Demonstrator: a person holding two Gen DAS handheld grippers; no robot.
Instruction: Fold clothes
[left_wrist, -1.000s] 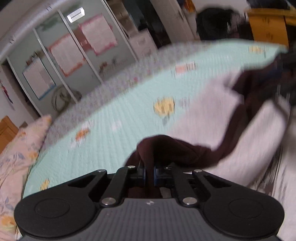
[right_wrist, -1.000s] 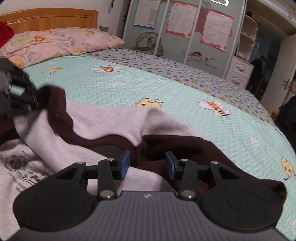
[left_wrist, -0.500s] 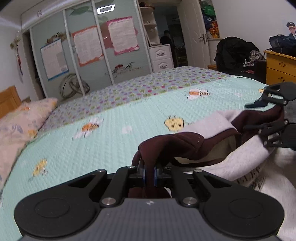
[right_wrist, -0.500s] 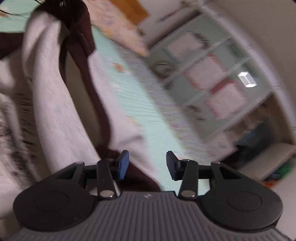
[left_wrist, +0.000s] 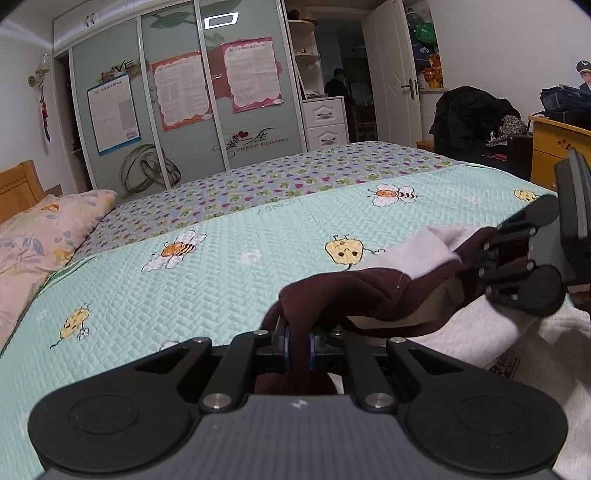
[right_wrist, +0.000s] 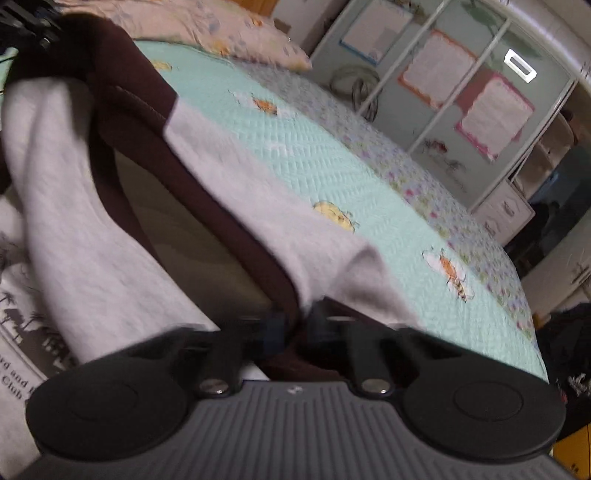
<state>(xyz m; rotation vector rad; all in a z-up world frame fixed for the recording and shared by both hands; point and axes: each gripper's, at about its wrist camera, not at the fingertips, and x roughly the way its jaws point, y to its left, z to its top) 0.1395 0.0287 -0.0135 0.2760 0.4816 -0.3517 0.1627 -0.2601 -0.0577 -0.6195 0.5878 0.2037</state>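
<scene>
While the grey sweatshirt (left_wrist: 436, 243) with its dark maroon trim lies bunched toward the near right edge of the bed (left_wrist: 229, 273), both tongs have taken hold along the same maroon band (left_wrist: 354, 291), apparently the neckline or hem, so that the garment can be drawn taut between two points. The left gripper (left_wrist: 298, 343) is pinched tight on a fold of that band, the cloth bulging up over its blue pads. The right gripper (right_wrist: 293, 326) is closing on the band further along; the maroon edge runs straight between its jaws, though blur makes it hard to say the pads already press firmly. In the left view, it stands turned on its side near the bed's right edge, with the band sagging between the two grips. The printed front of the sweatshirt (right_wrist: 22, 332) rests on the bed below, so only the gripped edge is raised. Holding two spaced points on one edge probably prepares a lift or shake-out, giving a straight line to fold from.
</scene>
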